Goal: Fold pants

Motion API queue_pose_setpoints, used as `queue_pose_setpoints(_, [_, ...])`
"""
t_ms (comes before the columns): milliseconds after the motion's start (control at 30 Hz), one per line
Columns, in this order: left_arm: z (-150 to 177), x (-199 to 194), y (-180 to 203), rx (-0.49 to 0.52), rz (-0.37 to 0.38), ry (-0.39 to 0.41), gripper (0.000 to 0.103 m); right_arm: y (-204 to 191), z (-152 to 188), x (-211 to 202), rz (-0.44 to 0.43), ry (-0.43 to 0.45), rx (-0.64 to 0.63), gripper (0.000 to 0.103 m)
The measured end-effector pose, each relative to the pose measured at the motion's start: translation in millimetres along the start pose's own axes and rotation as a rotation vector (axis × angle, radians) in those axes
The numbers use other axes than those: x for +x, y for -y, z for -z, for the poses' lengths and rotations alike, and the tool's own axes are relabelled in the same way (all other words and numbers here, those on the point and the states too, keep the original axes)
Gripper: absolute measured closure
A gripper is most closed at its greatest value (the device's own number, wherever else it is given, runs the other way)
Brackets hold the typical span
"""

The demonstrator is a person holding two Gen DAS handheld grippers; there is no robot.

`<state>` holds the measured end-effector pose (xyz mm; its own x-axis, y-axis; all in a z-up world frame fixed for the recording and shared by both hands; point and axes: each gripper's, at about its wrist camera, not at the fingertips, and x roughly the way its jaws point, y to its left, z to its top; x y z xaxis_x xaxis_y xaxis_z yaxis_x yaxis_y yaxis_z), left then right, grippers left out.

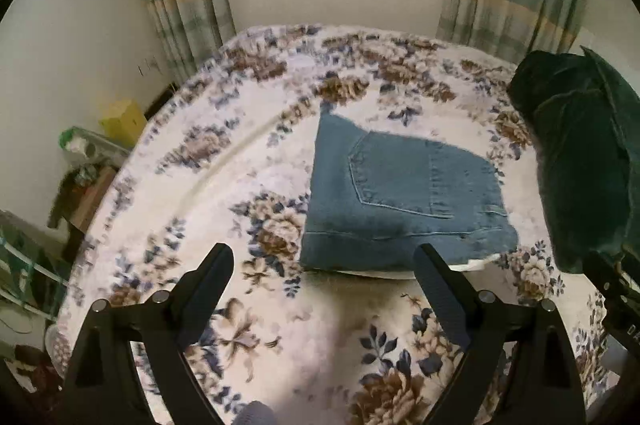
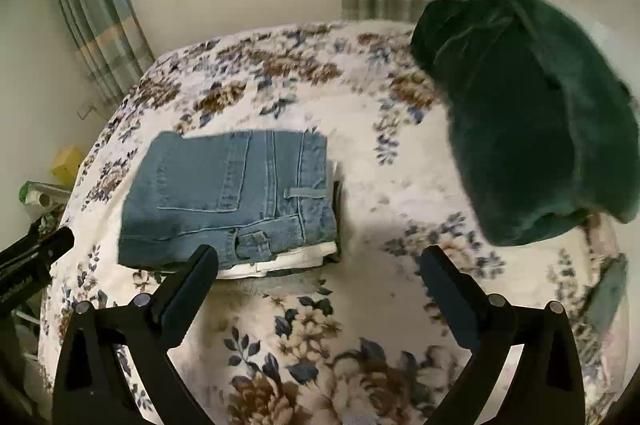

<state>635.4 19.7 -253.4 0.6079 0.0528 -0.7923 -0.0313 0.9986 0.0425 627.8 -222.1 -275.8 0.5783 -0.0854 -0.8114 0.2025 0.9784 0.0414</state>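
1. Folded blue denim pants (image 2: 228, 193) lying flat on floral-patterned bedspread (image 2: 320, 337), atop a white folded garment (image 2: 296, 257).
2. Left gripper (image 1: 324, 265) and right gripper (image 2: 320, 265): jaws spread wide, holding nothing.
3. Fold apparently finished; next, probably fetching the dark green fleece garment (image 2: 520, 113).

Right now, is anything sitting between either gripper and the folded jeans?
Nothing visible. Only bare floral bedspread separates the open left gripper and right gripper from the folded jeans; the green garment lies off right.

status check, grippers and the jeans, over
Left gripper open, empty. Right gripper open, empty. Jeans folded on a stack on the bed. Green bundle off to the right, clear of them.
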Motion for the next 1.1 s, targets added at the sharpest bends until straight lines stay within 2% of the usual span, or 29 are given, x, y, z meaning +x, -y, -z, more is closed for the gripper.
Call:
queue_pose_setpoints(367, [33,-161,-7,0.021,0.027,0.133,0.011,2,32,-195,0.036,0.139,-0.02,0.0])
queue_pose_setpoints(667, [83,-284,-17,0.026,0.068,0.213,0.011,1,91,-372,0.024,0.275,-0.051,0.0])
queue_pose_setpoints(900, [117,-356,-16,0.03,0.059,0.274,0.011,13,143,-474,-0.007,0.319,-0.04,0.0])
queue_pose_setpoints(1100, [138,-396,-11,0.02,0.07,0.304,0.011,28,174,-544,-0.014,0.384,-0.059,0.0])
